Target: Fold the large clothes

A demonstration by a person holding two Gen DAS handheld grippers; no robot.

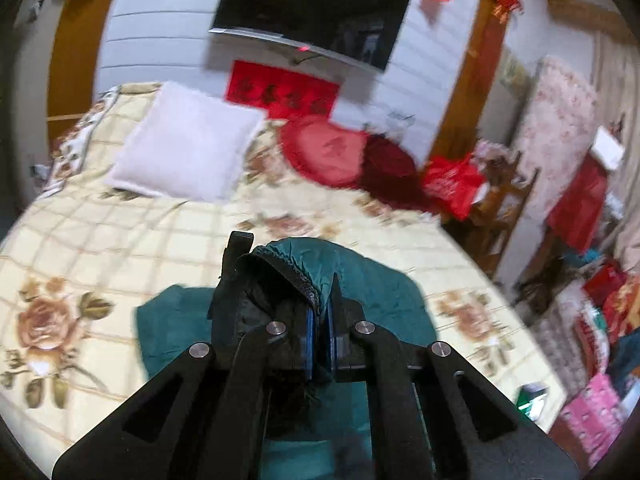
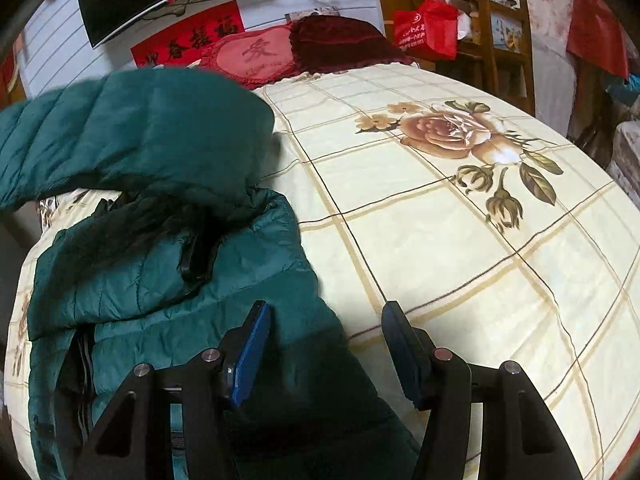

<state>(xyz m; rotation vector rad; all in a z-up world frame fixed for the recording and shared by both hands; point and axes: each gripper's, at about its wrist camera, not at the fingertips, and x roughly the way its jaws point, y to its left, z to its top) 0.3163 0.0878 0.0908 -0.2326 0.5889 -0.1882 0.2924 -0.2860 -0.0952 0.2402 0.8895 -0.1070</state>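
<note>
**Teal jacket held in the left gripper, right gripper spread above the bed**

In the left wrist view, a white pillow (image 1: 184, 142) is seen at ten o'clock on the floral bedspread (image 1: 120, 240), and a red heart cushion (image 1: 324, 152) at twelve o'clock below the wall television (image 1: 316, 12). At six o'clock, the left gripper (image 1: 320, 312) is pressed together on a black-trimmed edge of the teal padded jacket (image 1: 376, 284), a fold of which is lifted above the rest of the garment on the bed.

In the right wrist view, the jacket (image 2: 168, 272) is spread from nine to seven o'clock, with one raised part at ten o'clock. The right gripper (image 2: 324, 344) is held with its fingers wide apart at six o'clock, nothing between them, over the jacket's right edge. A large rose print (image 2: 452, 132) is shown at two o'clock, and a red bag (image 2: 424, 28) at one o'clock.
</note>
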